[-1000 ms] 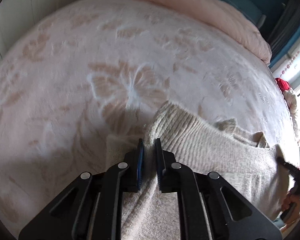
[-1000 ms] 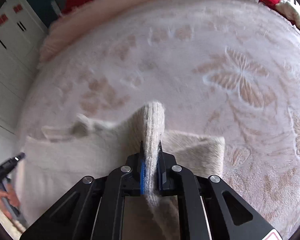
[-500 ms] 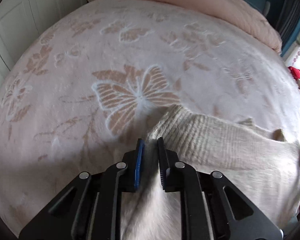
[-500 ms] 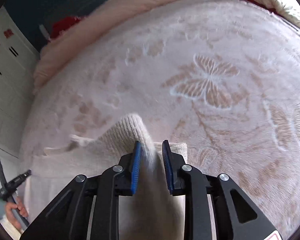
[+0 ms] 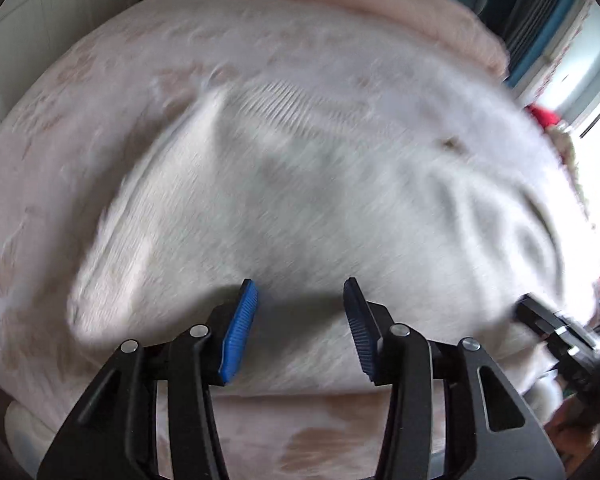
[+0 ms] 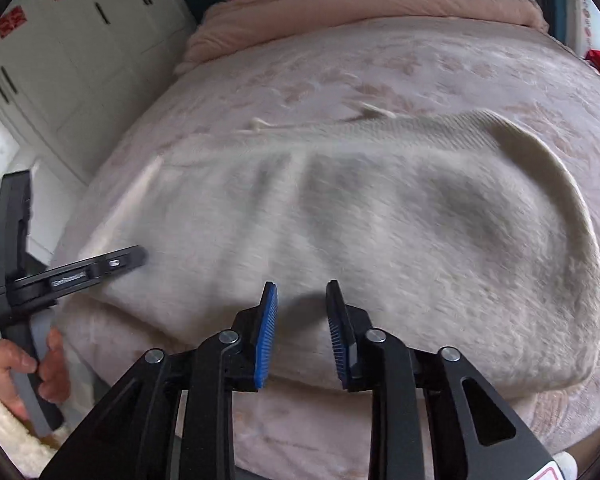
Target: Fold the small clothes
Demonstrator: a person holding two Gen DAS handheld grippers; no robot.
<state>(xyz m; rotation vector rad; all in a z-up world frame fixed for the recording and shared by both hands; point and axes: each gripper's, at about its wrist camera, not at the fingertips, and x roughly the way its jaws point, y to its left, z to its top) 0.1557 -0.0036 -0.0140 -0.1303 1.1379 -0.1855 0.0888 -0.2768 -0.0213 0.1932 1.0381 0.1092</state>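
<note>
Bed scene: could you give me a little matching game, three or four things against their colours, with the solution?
Things:
1. sweater
2. pads of the right gripper
3. rolled quilt at the far end of the bed
4. cupboard doors

Colours:
A. blue
B. white with dark handles
C. cream
D. plain pink

Pairs: 1-C, 2-A, 3-D, 4-B

Both grippers released the sweater (image 6: pixel 380 220); it now lies folded flat.
</note>
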